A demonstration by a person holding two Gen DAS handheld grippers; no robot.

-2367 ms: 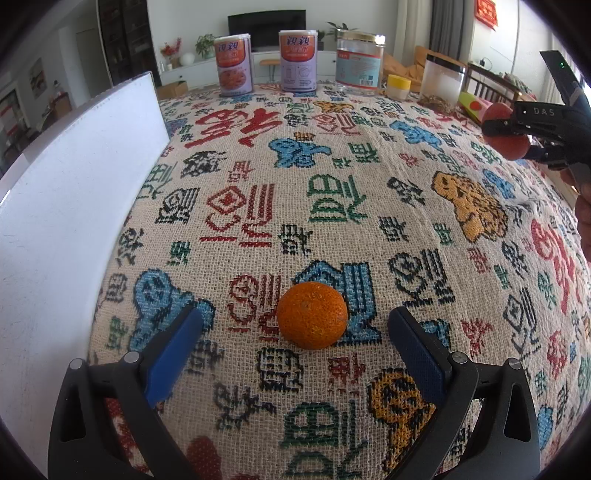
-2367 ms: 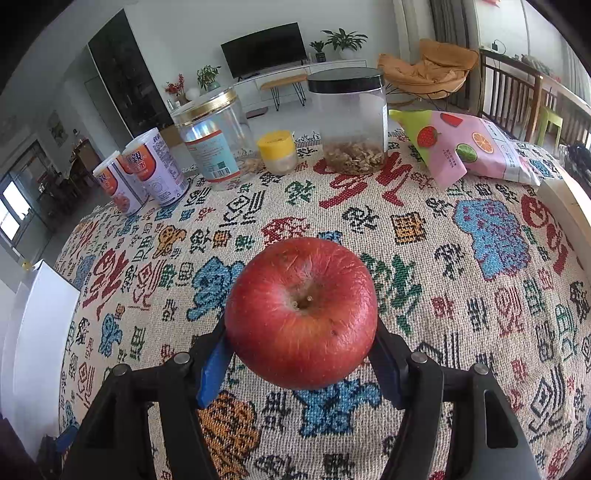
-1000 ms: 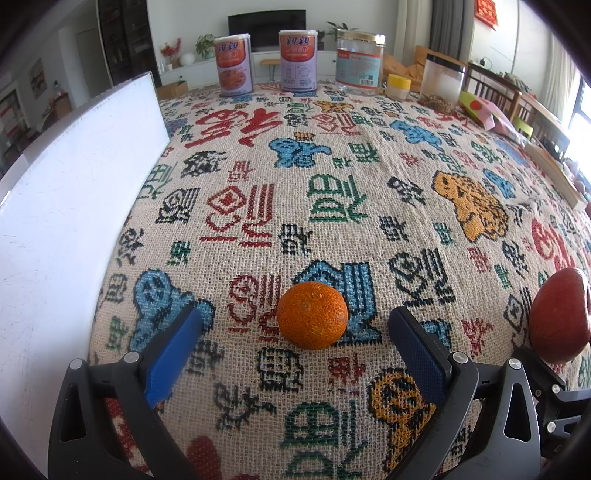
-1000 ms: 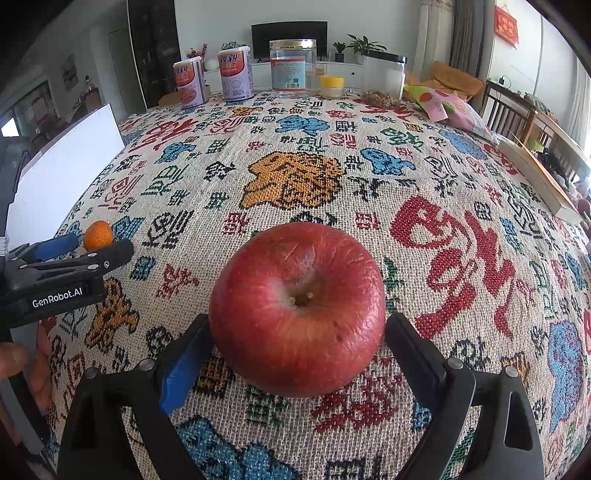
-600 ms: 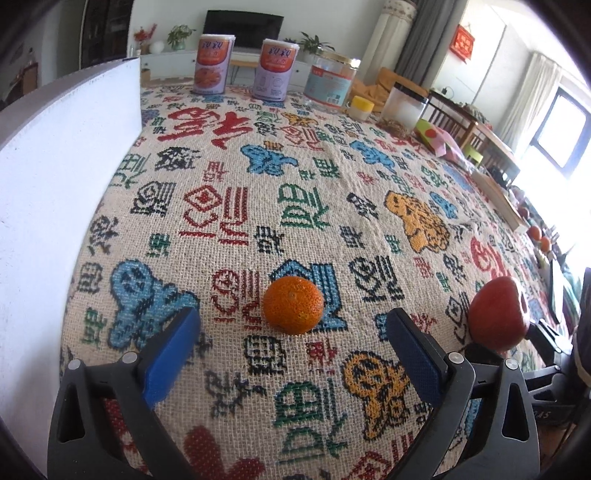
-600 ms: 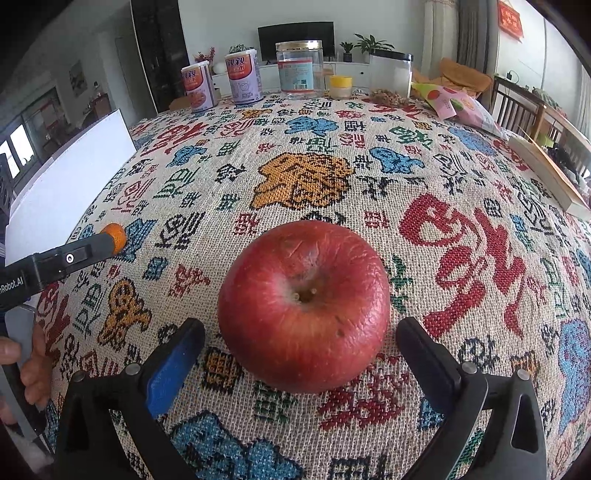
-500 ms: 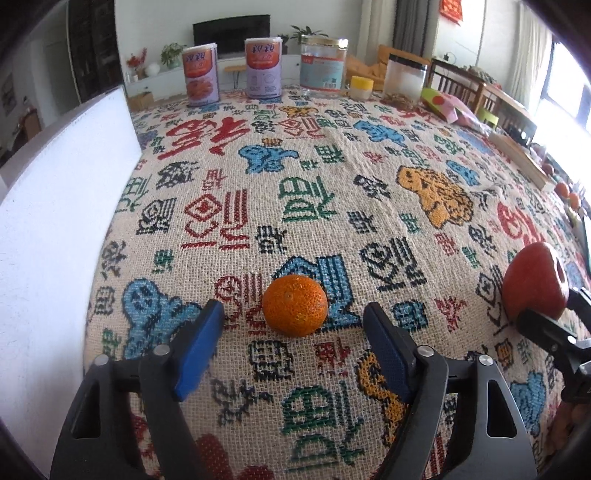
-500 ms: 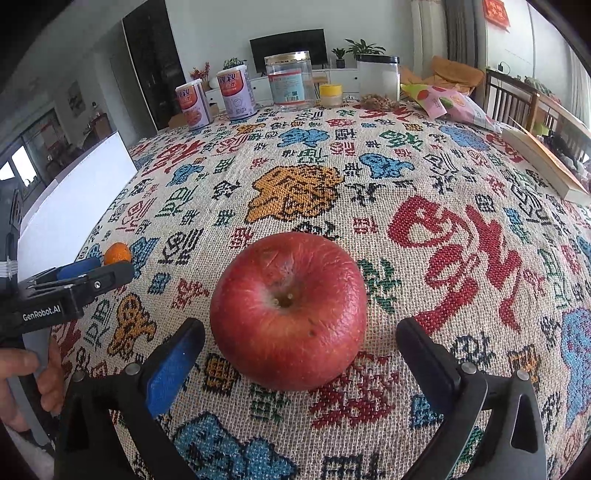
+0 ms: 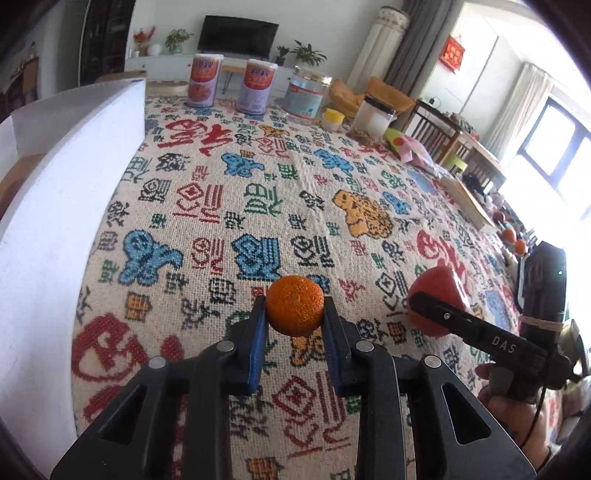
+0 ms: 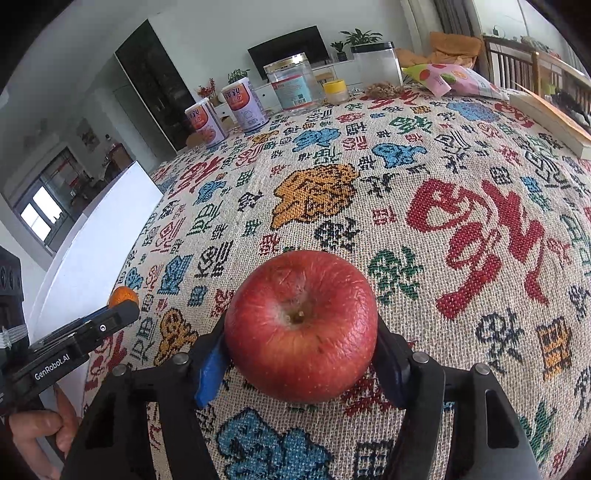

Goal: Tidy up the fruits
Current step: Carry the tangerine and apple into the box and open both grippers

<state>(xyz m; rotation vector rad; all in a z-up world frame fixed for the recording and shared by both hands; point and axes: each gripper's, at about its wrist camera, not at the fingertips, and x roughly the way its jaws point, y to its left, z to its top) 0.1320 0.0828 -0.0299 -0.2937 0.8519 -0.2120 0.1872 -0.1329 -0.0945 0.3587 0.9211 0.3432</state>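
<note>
Apple [image 10: 301,325] sits on the patterned tablecloth [image 10: 461,206], between the closing jaws of the right gripper [image 10: 301,354], whose pads press it. To its left, the left gripper [image 9: 294,325] clamps the orange [image 9: 294,305].

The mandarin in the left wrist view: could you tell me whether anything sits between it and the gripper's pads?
No. The left gripper is shut on the mandarin, blue pads directly against its sides.

Living room: pale far wall with a dark television [image 9: 237,34] above a low white cabinet [image 9: 168,66]; grey curtains [image 9: 421,48] and a bright window [image 9: 554,147] at right; wooden chairs [image 9: 439,133] beside them.
</note>
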